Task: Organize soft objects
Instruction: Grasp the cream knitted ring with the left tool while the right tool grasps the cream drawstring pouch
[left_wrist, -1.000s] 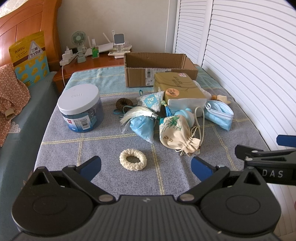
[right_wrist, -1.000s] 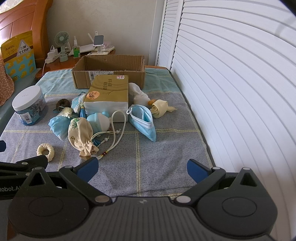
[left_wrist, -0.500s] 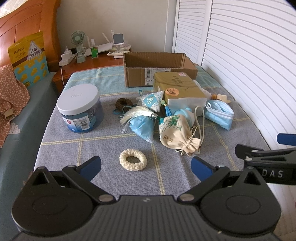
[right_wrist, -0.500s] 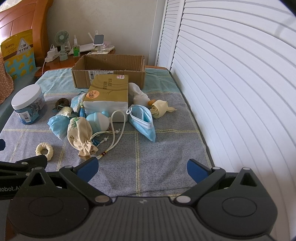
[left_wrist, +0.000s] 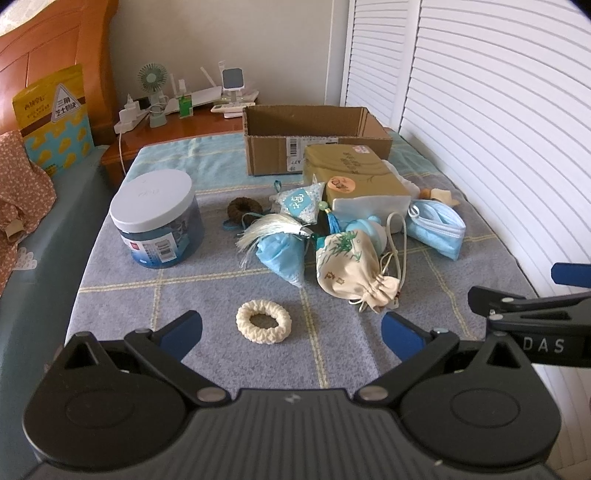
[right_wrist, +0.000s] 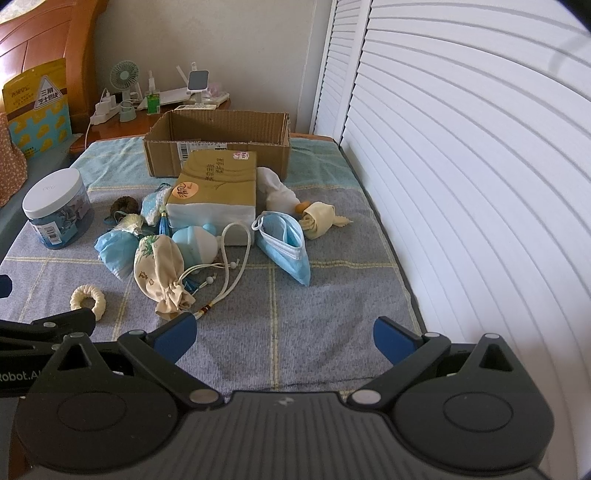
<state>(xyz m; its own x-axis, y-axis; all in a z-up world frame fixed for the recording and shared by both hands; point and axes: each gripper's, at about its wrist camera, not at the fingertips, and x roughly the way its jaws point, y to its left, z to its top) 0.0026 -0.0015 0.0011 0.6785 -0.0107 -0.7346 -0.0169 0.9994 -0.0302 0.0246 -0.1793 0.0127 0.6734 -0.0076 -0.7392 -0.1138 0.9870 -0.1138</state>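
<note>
We judge sorting not begun: cardboard box (right_wrist: 218, 144) looks empty from here, all soft items out on the mat. Left to right: cream ring (left_wrist: 263, 321), blue sachet (left_wrist: 282, 254), drawstring pouch (left_wrist: 349, 269), face mask (right_wrist: 284, 243). Our left gripper (left_wrist: 291, 332) hangs low before the ring, jaws wide, empty. Right gripper (right_wrist: 284, 338) likewise wide, holding nothing.

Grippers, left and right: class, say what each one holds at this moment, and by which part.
Nothing is held. The left gripper and the right gripper both stand open with only the cloth-covered table between their fingers; the cream ring lies untouched.
</note>
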